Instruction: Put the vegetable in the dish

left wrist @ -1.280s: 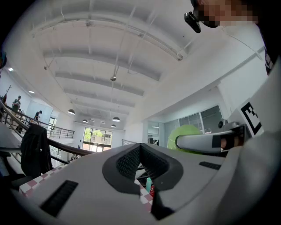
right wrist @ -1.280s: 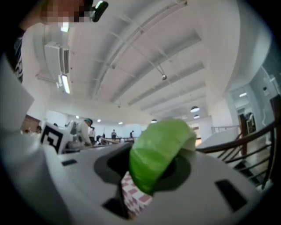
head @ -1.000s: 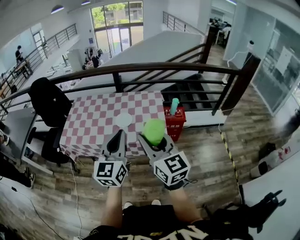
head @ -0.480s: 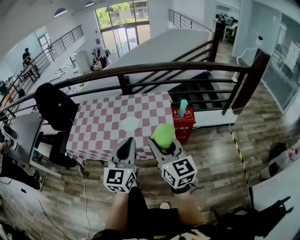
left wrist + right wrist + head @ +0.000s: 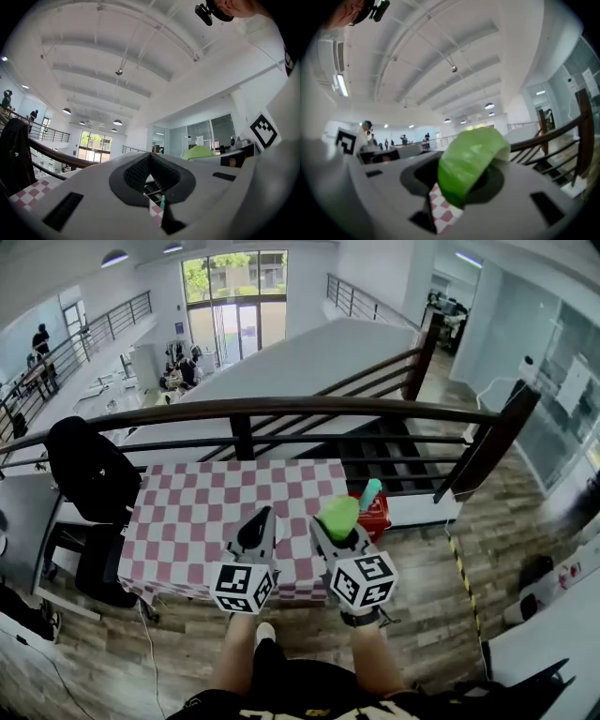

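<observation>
A green leafy vegetable point(image 5: 337, 515) sits between the jaws of my right gripper point(image 5: 336, 531), which is shut on it; in the right gripper view the vegetable point(image 5: 468, 164) fills the gap and curls over the top. My left gripper point(image 5: 262, 516) is shut with nothing in it, its pads point(image 5: 140, 171) pressed together. Both grippers hang side by side over the near part of the table with the red-and-white checked cloth point(image 5: 187, 512). No dish shows in any view now; the left gripper covers the spot on the cloth ahead of it.
A red basket point(image 5: 380, 509) with a teal object point(image 5: 370, 491) standing in it is on the floor off the table's right end. A black chair draped with a dark jacket point(image 5: 89, 470) stands at the left. A dark railing point(image 5: 281, 409) and stairs run behind the table.
Both grippers have moved forward from in front of the table to over its near edge. The white dish seen earlier on the cloth has passed out of sight behind the left gripper. The vegetable stays gripped.
</observation>
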Demonstrator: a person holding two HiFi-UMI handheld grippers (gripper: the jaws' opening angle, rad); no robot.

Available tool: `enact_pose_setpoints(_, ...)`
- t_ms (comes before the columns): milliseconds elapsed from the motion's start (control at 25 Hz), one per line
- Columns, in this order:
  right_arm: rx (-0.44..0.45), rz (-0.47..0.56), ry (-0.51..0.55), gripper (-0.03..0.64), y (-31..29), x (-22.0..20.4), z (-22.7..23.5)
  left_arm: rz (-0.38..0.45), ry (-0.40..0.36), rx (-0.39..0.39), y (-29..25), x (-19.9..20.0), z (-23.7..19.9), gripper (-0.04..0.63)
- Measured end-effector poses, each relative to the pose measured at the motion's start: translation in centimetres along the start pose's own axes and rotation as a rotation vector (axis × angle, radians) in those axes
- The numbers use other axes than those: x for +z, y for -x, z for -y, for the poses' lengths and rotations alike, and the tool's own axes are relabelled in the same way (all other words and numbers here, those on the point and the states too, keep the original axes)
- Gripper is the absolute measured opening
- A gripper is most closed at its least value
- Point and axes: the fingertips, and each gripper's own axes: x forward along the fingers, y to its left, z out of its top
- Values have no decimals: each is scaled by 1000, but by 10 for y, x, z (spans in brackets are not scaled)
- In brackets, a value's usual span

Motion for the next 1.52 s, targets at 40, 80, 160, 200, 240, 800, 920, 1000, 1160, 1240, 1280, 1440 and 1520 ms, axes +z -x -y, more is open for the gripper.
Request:
enact_pose_setpoints(40, -5, 4, 9, 146, -15, 6, 0, 16, 4, -1, -9, 7, -14, 20)
enact_pose_setpoints(80, -8, 8, 15, 146, -30, 10, -2, 28, 8, -2, -15, 12, -29, 20)
enact_pose_setpoints(160, -9, 8, 17, 146, -62, 12, -7, 35, 19, -1, -24, 15, -58, 20)
enact_pose_setpoints(200, -8, 2, 15, 146, -77, 10, -11, 31, 28, 1, -27, 13, -72, 20)
enact_pose_setpoints(240, -6, -6, 13, 146, -92, 6, -14, 25, 44, 3, -29, 9, -85, 20)
enact_pose_setpoints(800, 20, -184, -53, 146, -197, -78, -7, -135, 191, 25, -49, -73, -199, 20)
enact_pose_setpoints(920, 33, -229, -70, 146, -208, -98, 4, -173, 209, 8, -53, -94, -208, 20)
enact_pose_setpoints(1000, 62, -263, -85, 147, -217, -113, 9, -186, 205, 4, -57, -105, -214, 20)
enact_pose_setpoints(1160, 131, -328, -151, 146, -228, -150, 17, -242, 197, -22, -62, -133, -216, 20)
enact_pose_setpoints(1240, 157, -365, -196, 147, -232, -172, 24, -286, 198, -41, -65, -153, -216, 20)
enact_pose_setpoints(1280, 174, -384, -217, 146, -235, -183, 27, -308, 199, -46, -67, -163, -217, 20)
enact_pose_setpoints(1440, 273, -463, -348, 146, -233, -223, 24, -400, 231, -66, -61, -202, -222, 21)
enact_pose_setpoints(1520, 333, -501, -461, 146, -236, -240, 24, -431, 273, -91, -65, -220, -226, 21)
